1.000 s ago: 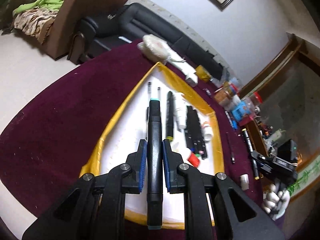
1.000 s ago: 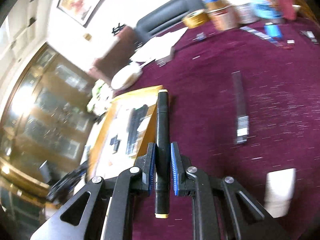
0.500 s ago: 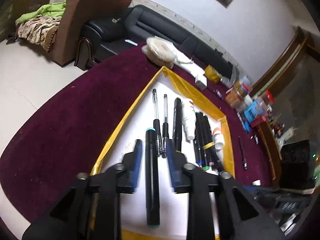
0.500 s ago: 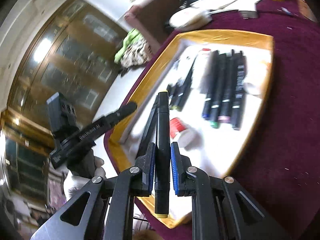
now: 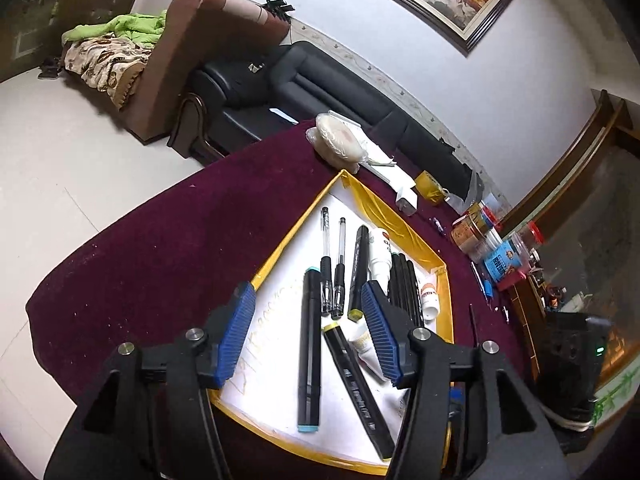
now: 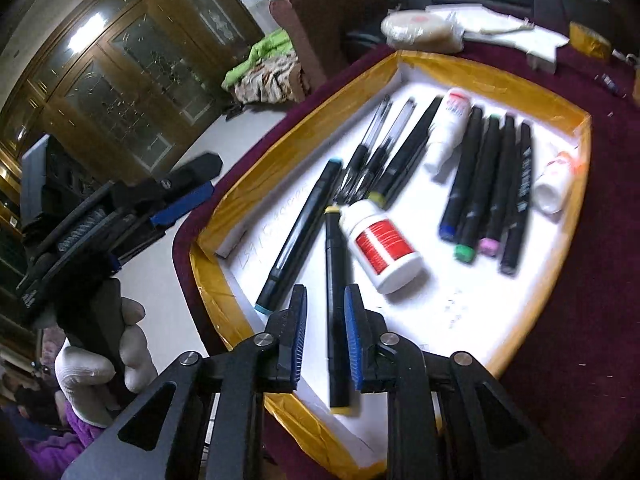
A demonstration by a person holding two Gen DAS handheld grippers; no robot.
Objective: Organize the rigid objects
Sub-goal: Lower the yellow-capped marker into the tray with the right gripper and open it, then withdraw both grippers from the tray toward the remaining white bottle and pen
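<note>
A white tray with a yellow rim (image 5: pixel 280 248) (image 6: pixel 532 76) lies on the maroon tablecloth and holds several pens, markers and white bottles. My left gripper (image 5: pixel 308 336) is wide open above the tray; a black marker with teal ends (image 5: pixel 309 344) (image 6: pixel 298 232) lies flat below it. My right gripper (image 6: pixel 325 336) is open, its blue pads apart on either side of a black marker with yellow ends (image 6: pixel 335 304) (image 5: pixel 354 384) that lies in the tray. A white bottle with a red label (image 6: pixel 382 246) lies beside that marker.
A round wrapped white bundle (image 5: pixel 338 144), a white box (image 5: pixel 406 200), yellow tape (image 5: pixel 428 192) and several jars and packets (image 5: pixel 496 248) sit on the cloth beyond the tray. A sofa (image 5: pixel 304 88) and armchair stand behind the table. The left gripper and gloved hand show in the right wrist view (image 6: pixel 96 248).
Both grippers opened. The left one let the teal-ended marker down into the tray and widened. The right one carried the yellow-ended marker over the tray and released it there.
</note>
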